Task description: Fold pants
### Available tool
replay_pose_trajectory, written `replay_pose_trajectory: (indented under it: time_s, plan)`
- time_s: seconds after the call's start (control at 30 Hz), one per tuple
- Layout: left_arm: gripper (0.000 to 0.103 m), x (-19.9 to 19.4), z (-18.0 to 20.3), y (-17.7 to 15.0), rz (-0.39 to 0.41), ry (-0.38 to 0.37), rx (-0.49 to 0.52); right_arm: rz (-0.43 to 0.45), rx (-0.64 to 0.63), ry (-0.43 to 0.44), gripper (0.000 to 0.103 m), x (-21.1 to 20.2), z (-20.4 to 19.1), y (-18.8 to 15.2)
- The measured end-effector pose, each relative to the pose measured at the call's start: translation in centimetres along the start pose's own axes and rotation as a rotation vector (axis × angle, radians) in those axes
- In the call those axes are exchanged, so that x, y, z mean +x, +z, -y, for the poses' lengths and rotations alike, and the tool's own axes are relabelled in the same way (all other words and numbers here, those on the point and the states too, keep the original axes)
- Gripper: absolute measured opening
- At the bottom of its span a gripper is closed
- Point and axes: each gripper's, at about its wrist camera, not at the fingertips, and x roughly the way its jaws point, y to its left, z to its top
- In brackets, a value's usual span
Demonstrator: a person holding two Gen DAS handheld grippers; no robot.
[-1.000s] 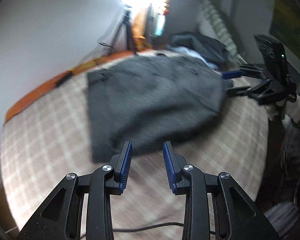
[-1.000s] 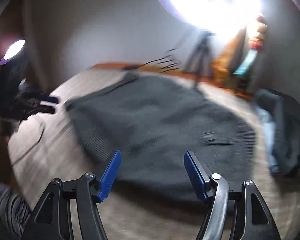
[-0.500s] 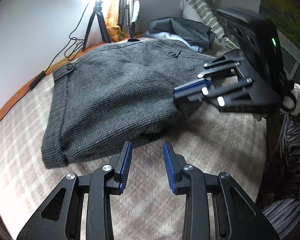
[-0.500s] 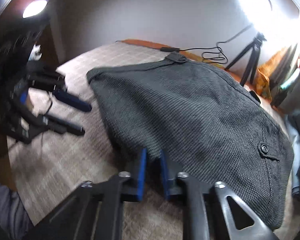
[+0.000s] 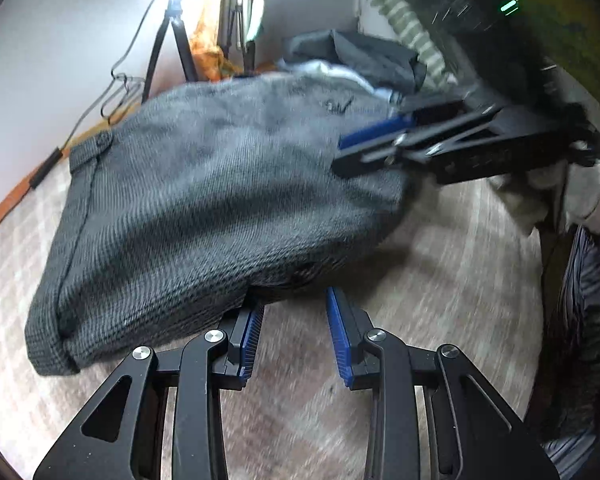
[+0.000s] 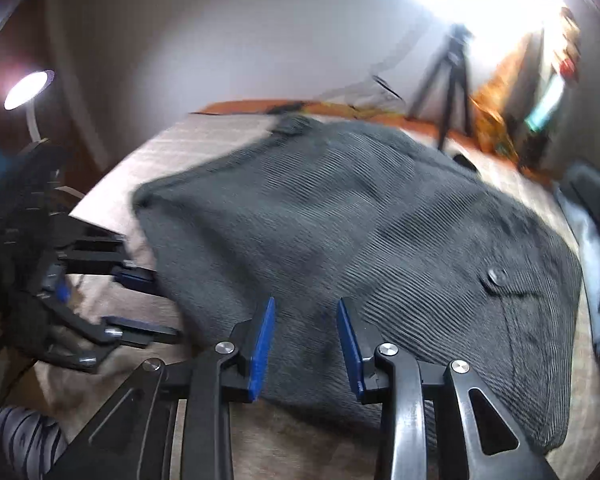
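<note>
The pants (image 5: 220, 200) lie folded in a thick grey bundle on the checked bedspread (image 5: 440, 300), and both your claws are released — the left gripper (image 5: 294, 332) at the near edge, the right gripper (image 6: 306, 344) over the cloth. Slide each lower finger fully beneath every layer before clenching — a shallow pinch would likely spill the fold.

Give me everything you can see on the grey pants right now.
The grey pants are a dark, ribbed-looking weave, folded into a thick, slightly rumpled bundle on the checked bedcover. A buttoned back pocket faces up; the waistband with a tab runs along one edge. The left tongs sit open at the near edge, one finger under the hem. The right tongs are open above the fabric.
</note>
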Motion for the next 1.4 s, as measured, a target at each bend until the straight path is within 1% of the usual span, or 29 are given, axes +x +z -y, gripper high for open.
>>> replay_pose_trajectory:
  time_s: [0.07, 0.13, 0.2, 0.27, 0.33, 0.37, 0.4, 0.43, 0.47, 0.5, 0.63, 0.67, 0.73, 0.77, 0.8, 0.87, 0.9, 0.97, 1.03, 1.1, 1.17, 1.23, 1.27, 1.33, 1.37, 1.4]
  plan:
    - [0.030, -0.5, 0.2, 0.0, 0.048, -0.026, -0.015, -0.010, 0.053, -0.008, 0.033, 0.1, 1.4, -0.4]
    - [0.030, -0.6, 0.4, -0.1, 0.048, -0.026, -0.009, -0.010, 0.075, -0.007, 0.033, 0.0, 2.3, -0.7]
    - [0.031, -0.6, 0.9, -0.4, 0.032, 0.000, 0.021, -0.011, 0.070, -0.020, 0.033, -0.1, 2.6, -1.0]
    - [0.033, -0.9, 0.8, -0.7, 0.022, 0.054, 0.048, -0.014, 0.065, -0.023, 0.033, -0.2, 2.6, -1.2]
    - [0.034, -0.8, -0.3, -0.6, 0.016, 0.088, 0.034, -0.016, 0.061, -0.025, 0.033, -0.4, 2.5, -1.4]
    - [0.034, -1.0, -1.0, -0.6, 0.024, 0.095, 0.008, -0.017, 0.060, -0.025, 0.033, -0.4, 2.4, -1.3]
    - [0.037, -1.1, -1.6, -0.5, 0.034, 0.091, -0.016, -0.017, 0.059, -0.025, 0.034, -0.4, 2.4, -1.3]
    - [0.040, -1.0, -2.1, -0.2, 0.045, 0.075, -0.031, -0.017, 0.058, -0.025, 0.034, -0.4, 2.3, -1.2]
    - [0.049, -0.8, -2.1, 0.0, 0.048, 0.059, -0.031, -0.016, 0.056, -0.024, 0.035, -0.4, 2.2, -1.2]
    - [0.056, -0.3, -1.9, 0.2, 0.046, 0.035, -0.027, -0.016, 0.056, -0.023, 0.037, -0.3, 2.2, -1.1]
    - [0.058, 1.8, -0.6, 0.8, 0.001, -0.023, 0.012, -0.015, 0.055, -0.018, 0.037, -0.1, 1.9, -0.9]
    - [0.058, 1.8, -0.3, 0.7, -0.002, -0.035, 0.018, -0.015, 0.051, -0.020, 0.037, -0.1, 1.8, -0.8]
    - [0.058, 1.4, 0.1, 0.3, -0.009, -0.106, 0.028, -0.016, 0.041, -0.026, 0.037, 0.0, 1.7, -0.8]
    - [0.058, 1.3, 0.3, -0.1, -0.028, -0.128, 0.045, -0.016, 0.040, -0.028, 0.036, 0.0, 1.7, -0.8]
    - [0.058, 1.1, 0.4, -0.4, -0.045, -0.127, 0.059, -0.016, 0.040, -0.031, 0.036, 0.1, 1.7, -0.8]
    - [0.058, 0.6, 0.5, -1.0, -0.078, -0.115, 0.077, -0.009, 0.040, -0.042, 0.035, 0.1, 1.7, -0.7]
    - [0.058, 0.2, 0.4, -1.2, -0.093, -0.110, 0.076, -0.004, 0.037, -0.043, 0.036, 0.1, 1.5, -0.6]
    - [0.058, -0.8, 0.2, -1.8, -0.106, -0.095, 0.078, 0.010, 0.024, -0.024, 0.037, 0.0, 0.8, -0.3]
    - [0.058, -2.6, -0.5, -2.1, -0.081, -0.093, 0.061, 0.022, -0.001, 0.000, 0.037, -0.1, -0.4, 0.1]
    - [0.058, -4.7, -1.7, -2.1, -0.024, -0.066, 0.013, 0.043, -0.026, 0.021, 0.037, -0.2, -1.5, 0.3]
    - [0.058, -6.3, -3.4, -1.9, 0.038, -0.019, -0.045, 0.067, -0.051, 0.060, 0.037, -0.2, -3.0, 0.7]
    - [0.058, -7.2, -5.4, -1.8, 0.069, 0.047, -0.119, 0.075, -0.071, 0.110, 0.037, 0.0, -4.4, 1.0]
    - [0.058, -7.2, -6.7, -1.9, 0.066, 0.085, -0.182, 0.073, -0.085, 0.136, 0.037, 0.2, -5.4, 1.1]
    - [0.058, -6.9, -8.4, -2.3, 0.057, 0.120, -0.254, 0.059, -0.120, 0.159, 0.036, 0.8, -7.1, 1.3]
    - [0.058, -6.5, -8.9, -2.4, 0.045, 0.142, -0.262, 0.052, -0.133, 0.168, 0.035, 1.1, -7.8, 1.3]
    - [0.058, -5.5, -8.9, -2.4, 0.014, 0.197, -0.242, 0.041, -0.144, 0.177, 0.035, 1.6, -8.3, 1.3]
